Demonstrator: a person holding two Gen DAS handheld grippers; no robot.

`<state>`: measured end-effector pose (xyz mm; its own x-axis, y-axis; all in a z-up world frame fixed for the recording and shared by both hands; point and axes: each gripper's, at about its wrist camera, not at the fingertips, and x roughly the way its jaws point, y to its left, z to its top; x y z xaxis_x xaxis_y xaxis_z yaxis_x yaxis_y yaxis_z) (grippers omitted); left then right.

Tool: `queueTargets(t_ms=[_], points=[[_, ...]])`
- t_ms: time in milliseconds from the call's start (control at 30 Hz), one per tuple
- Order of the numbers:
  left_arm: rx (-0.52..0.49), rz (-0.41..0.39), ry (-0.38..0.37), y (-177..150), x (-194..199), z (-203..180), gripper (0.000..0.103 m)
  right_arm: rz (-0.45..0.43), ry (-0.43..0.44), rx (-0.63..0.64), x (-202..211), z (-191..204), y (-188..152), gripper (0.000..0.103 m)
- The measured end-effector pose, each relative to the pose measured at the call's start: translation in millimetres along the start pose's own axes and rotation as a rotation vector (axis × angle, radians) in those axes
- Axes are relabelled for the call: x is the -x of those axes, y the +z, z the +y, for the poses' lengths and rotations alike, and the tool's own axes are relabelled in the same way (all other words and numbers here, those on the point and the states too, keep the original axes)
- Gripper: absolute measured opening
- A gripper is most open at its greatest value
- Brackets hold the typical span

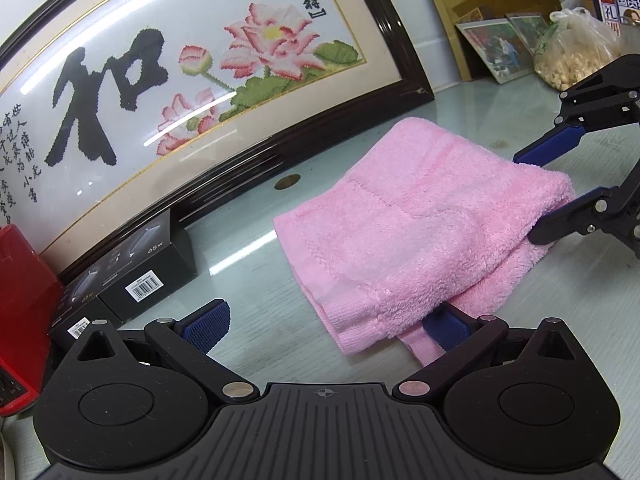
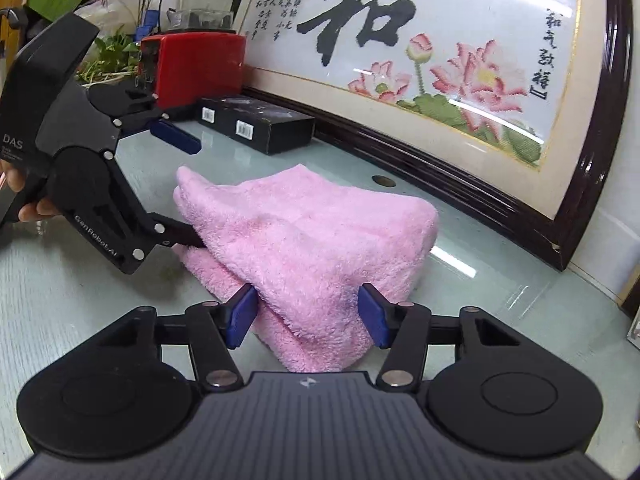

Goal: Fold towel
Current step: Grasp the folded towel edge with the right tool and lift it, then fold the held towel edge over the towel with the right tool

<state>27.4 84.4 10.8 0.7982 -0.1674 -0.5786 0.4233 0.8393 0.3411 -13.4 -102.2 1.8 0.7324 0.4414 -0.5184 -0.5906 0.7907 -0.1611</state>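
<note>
Holding: we have both grippers spread wide, neither clamped on anything.
Towel: pink towel (image 1: 412, 216) lies folded on the glass table (image 1: 248, 248).
Left gripper (image 1: 326, 324): one finger tucked under the near hem.
Right gripper (image 2: 306, 316): straddles the opposite corner, equally close.
Containers: plastic bag (image 1: 576, 48) holds pale pieces we cannot identify.

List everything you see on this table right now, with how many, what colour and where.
towel: one, pink, folded, middle of table
table: one, pale glass top
framed picture: one, dark frame, pink lotus needlework, leaning behind towel
boxes: two, black, in front of the picture
red box: one, left of the picture
photos: two, leaning far right
bag: one, clear, pale lumps inside, far right
left claw: black, blue pads, open, one finger under towel edge
right claw: black, blue pads, open around towel corner
</note>
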Motion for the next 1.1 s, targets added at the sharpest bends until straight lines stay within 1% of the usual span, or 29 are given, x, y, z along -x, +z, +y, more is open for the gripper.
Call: queueTargets(t_ms=[67,133,167,367,400,433,467,500,600,800,867,933,967,1067,1100], points=[[-0.001,-0.001,0.001,0.0,0.0,-0.1,0.103,-0.003,-0.046,0.037,-1.3,3.2,-1.3,0.055],[-0.002,-0.002,0.002,-0.1,0.1,-0.2,0.103,0.0,-0.072,0.054,-3.4,5.4,-2.0,0.049],[-0.004,-0.003,0.003,0.0,0.6,-0.8,0.103,0.002,-0.079,0.056,-3.7,6.0,-2.3,0.048],[-0.011,-0.01,0.009,-0.3,1.2,-2.2,0.103,0.017,-0.123,0.067,-5.5,9.6,-3.8,0.048],[-0.008,-0.01,0.007,-0.4,1.1,-1.7,0.103,0.019,-0.131,0.068,-5.8,10.2,-4.0,0.044],[-0.006,-0.01,0.005,-0.5,1.0,-1.2,0.103,0.021,-0.138,0.07,-6.1,10.8,-4.3,0.034],[-0.004,-0.009,0.003,-0.6,0.9,-0.7,0.103,0.024,-0.146,0.072,-6.4,11.4,-4.5,0.029],[-0.001,-0.009,0.0,-0.5,0.8,-0.2,0.103,0.026,-0.153,0.073,-6.7,12.0,-4.8,0.019],[0.007,-0.006,-0.006,-0.6,0.5,1.0,0.103,0.034,-0.175,0.079,-7.7,13.8,-5.5,0.016],[0.003,-0.006,-0.002,-0.7,1.2,0.3,0.103,0.042,-0.248,0.044,6.0,12.5,-11.9,0.016],[0.004,-0.004,-0.001,-0.9,1.4,0.3,0.103,0.042,-0.244,0.054,9.6,15.0,-15.0,0.016],[0.008,-0.002,-0.003,-0.8,1.3,1.1,0.103,0.032,-0.235,0.039,12.7,16.3,-14.1,0.018],[0.01,-0.001,-0.004,-0.8,1.2,1.4,0.103,0.031,-0.216,0.019,13.2,15.5,-12.8,0.02],[0.016,0.002,-0.006,-0.7,0.9,2.4,0.103,0.048,-0.199,0.027,12.4,18.4,-10.4,0.03],[0.018,0.003,-0.007,-0.7,0.8,2.7,0.103,0.054,-0.195,0.032,12.1,19.6,-9.7,0.041]])
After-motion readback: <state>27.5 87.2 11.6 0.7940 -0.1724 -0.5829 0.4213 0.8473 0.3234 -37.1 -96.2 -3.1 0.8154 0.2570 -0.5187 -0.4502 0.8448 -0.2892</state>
